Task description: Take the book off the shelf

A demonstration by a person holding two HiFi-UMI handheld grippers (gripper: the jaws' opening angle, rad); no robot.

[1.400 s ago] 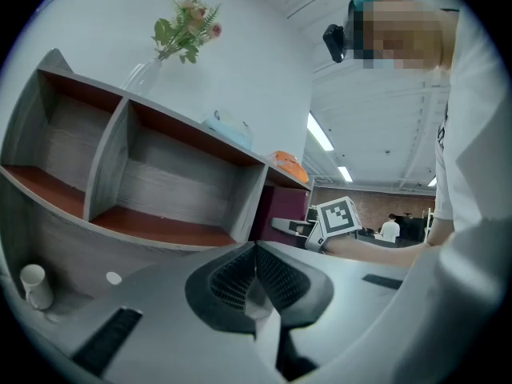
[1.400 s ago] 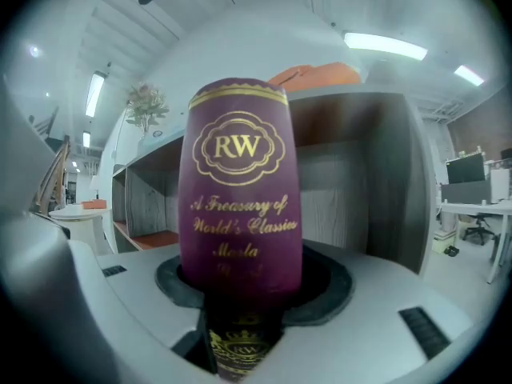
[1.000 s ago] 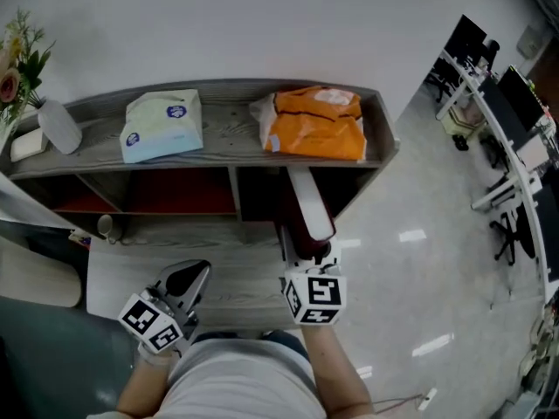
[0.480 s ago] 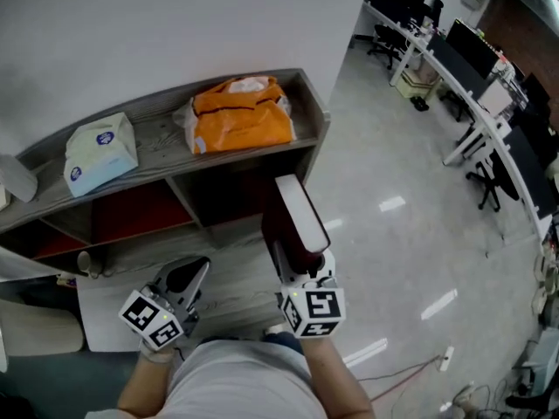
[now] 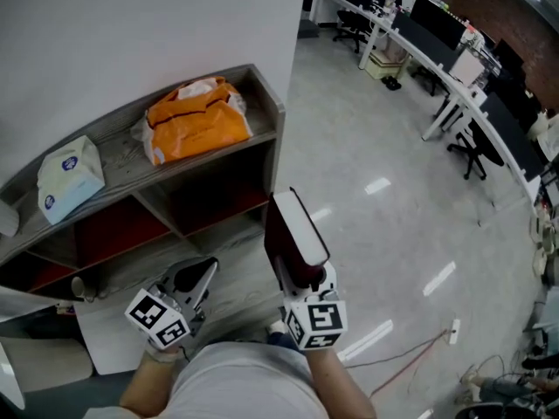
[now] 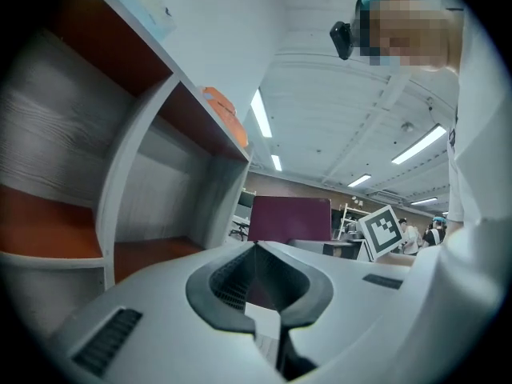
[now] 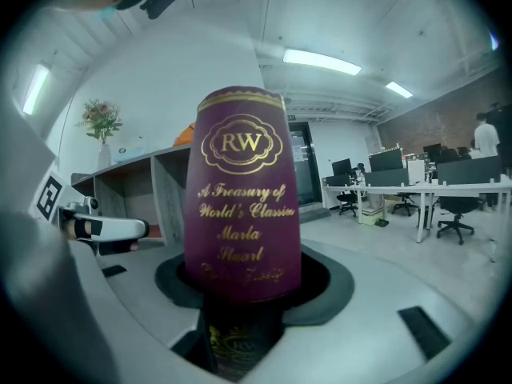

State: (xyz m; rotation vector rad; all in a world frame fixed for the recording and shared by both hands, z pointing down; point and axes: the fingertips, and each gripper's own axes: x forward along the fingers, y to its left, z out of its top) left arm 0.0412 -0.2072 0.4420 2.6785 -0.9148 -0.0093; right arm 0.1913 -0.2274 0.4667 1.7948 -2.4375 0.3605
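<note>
Matt maroon book (image 7: 244, 206) with shiny gilt lettering, grey wood-grain shelf (image 5: 118, 148); glossy polished floor (image 5: 376, 147)

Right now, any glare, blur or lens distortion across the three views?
Head view: sharp; ceiling-light glare streaks on the glossy grey floor. Left gripper view: heavy fisheye, dark corners, grey wooden shelf bows. Right gripper view: maroon hardcover book with gold lettering bulges barrel-like, its lowest gold line blurred.

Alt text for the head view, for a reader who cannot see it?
From above: the right gripper holds a maroon book by one end, in front of a grey shelf unit. The left gripper is beside it, jaws together, empty. An orange bag and a tissue pack lie on the shelf's top.
</note>
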